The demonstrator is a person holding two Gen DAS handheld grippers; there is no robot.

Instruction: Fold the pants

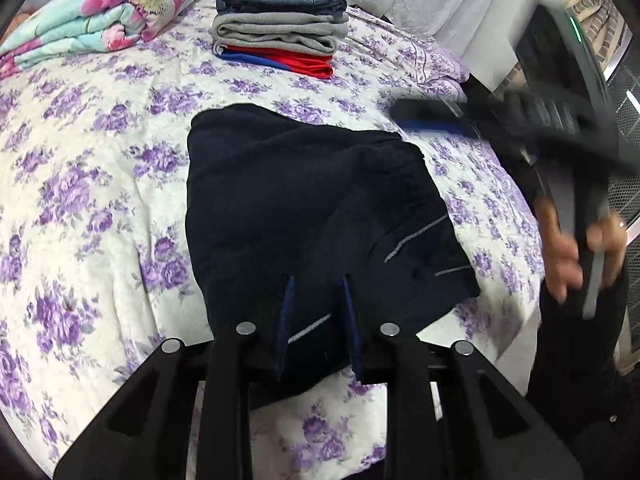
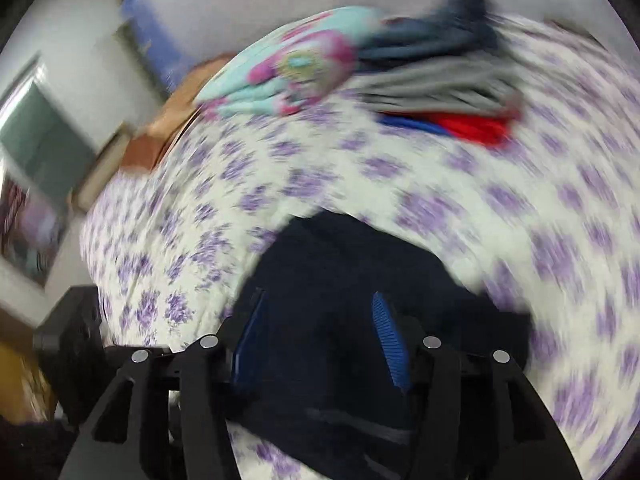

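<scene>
Dark navy pants (image 1: 312,216), folded into a compact block with thin grey stripes, lie on the bed's floral sheet (image 1: 100,184). My left gripper (image 1: 318,280) is open over their near edge, with nothing between its blue pads. My right gripper (image 1: 432,118) hovers blurred to the right of the pants, held by a hand (image 1: 576,248). In the right wrist view, which is motion-blurred, my right gripper (image 2: 320,300) is open above the navy pants (image 2: 352,264).
A stack of folded clothes (image 1: 280,20), jeans over grey over red and blue, sits at the far side of the bed. A folded floral blanket (image 1: 100,12) lies at the far left. The bed edge runs along the right (image 1: 520,216).
</scene>
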